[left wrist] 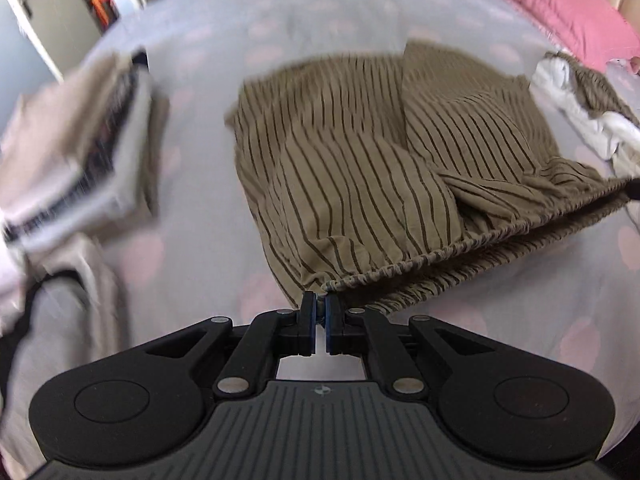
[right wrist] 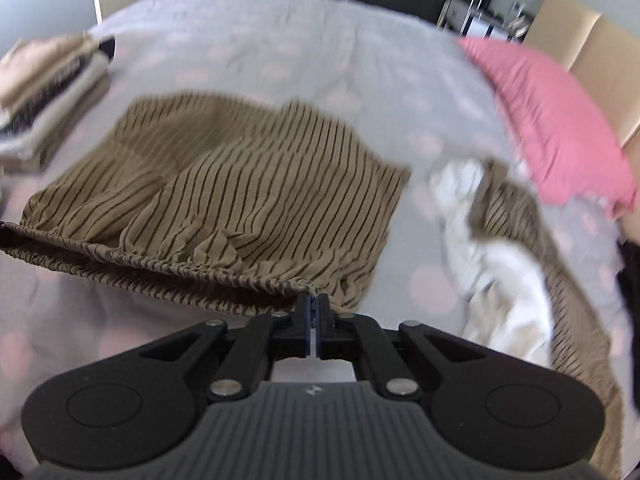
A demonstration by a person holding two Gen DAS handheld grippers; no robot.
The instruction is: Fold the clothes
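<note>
The striped garment (left wrist: 360, 168) was held stretched by its elastic waistband, centre frame over the bed (left wrist: 320, 8): left tool (left wrist: 320, 304) and right tool (right wrist: 313, 300) each clamped a corner, presumably for a flat fold.

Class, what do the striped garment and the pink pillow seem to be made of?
Striped garment: thin woven cloth, likely cotton, matte; it puckers along the gathered edge. Pink pillow: soft matte fabric cover, fibre unclear; it looks plump.

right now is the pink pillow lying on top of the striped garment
No, the pink pillow lies apart at the bed's far right edge, with bare grey bedspread between it and the striped garment.
</note>
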